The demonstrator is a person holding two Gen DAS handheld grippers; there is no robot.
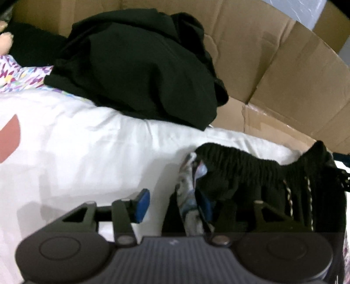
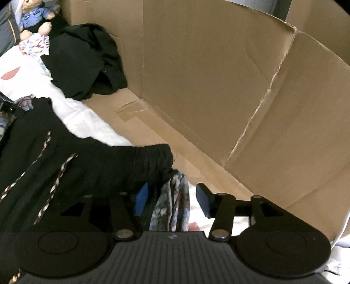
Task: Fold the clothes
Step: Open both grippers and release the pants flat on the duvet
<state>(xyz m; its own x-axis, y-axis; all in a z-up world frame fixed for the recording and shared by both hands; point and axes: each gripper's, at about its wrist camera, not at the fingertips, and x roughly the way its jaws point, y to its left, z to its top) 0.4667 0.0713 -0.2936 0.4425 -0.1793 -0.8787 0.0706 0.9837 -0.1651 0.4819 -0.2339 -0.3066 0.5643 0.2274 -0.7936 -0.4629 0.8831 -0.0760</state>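
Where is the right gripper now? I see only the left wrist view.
Observer: The right gripper is at the ribbed end of the black knit garment. Its jaws stand open, with patterned cloth between them.
Operator: What is the pale thing at my top left edge?
Observer: It is a paw of a teddy bear in a blue shirt, which sits beyond the black clothes pile.
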